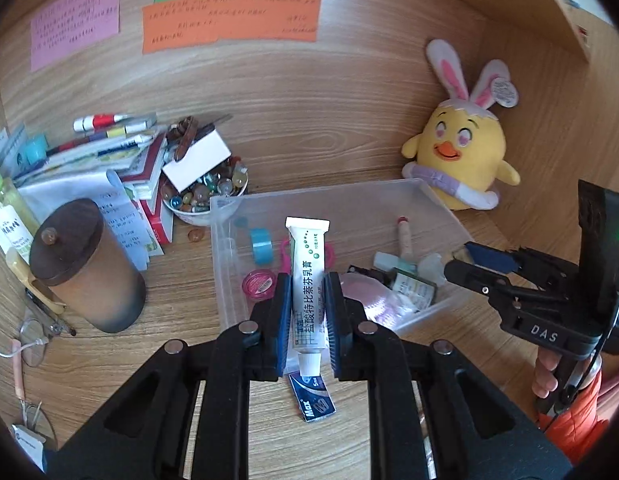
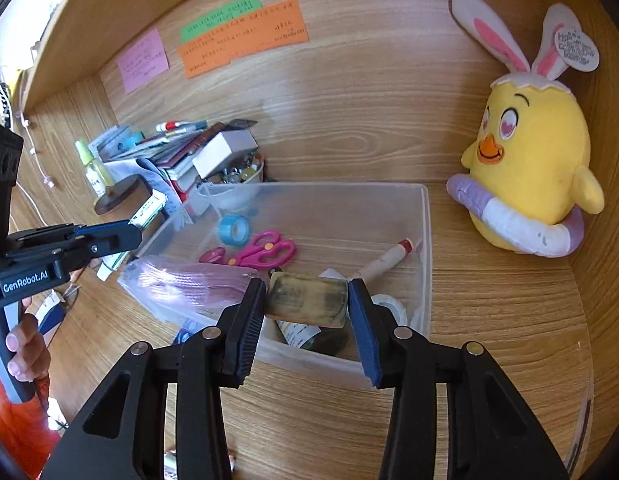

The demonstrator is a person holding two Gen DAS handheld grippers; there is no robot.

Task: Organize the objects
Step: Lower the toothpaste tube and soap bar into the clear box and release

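Observation:
My left gripper [image 1: 307, 300] is shut on a white ointment tube [image 1: 308, 280] with green print, held upright over the near edge of a clear plastic bin [image 1: 221, 240]. My right gripper [image 2: 307, 300] is shut on a worn beige eraser block [image 2: 307, 300], just above the bin's near right corner [image 2: 425, 240]. Inside the bin lie blue tape [image 2: 234, 230], pink scissors [image 2: 261, 252], a pink pouch [image 2: 189, 284], a glue stick [image 2: 389, 258] and a dark bottle [image 2: 309, 338]. The right gripper also shows in the left wrist view [image 1: 469, 264], and the left gripper shows in the right wrist view [image 2: 121, 236].
A yellow chick plush [image 2: 529, 168] sits right of the bin. A brown lidded jar [image 1: 85, 268], a bowl of marbles [image 1: 207, 192], stacked books and pens [image 1: 109, 148] and a green bottle [image 1: 5, 208] crowd the left. A small blue packet [image 1: 315, 398] lies on the desk beneath my left gripper.

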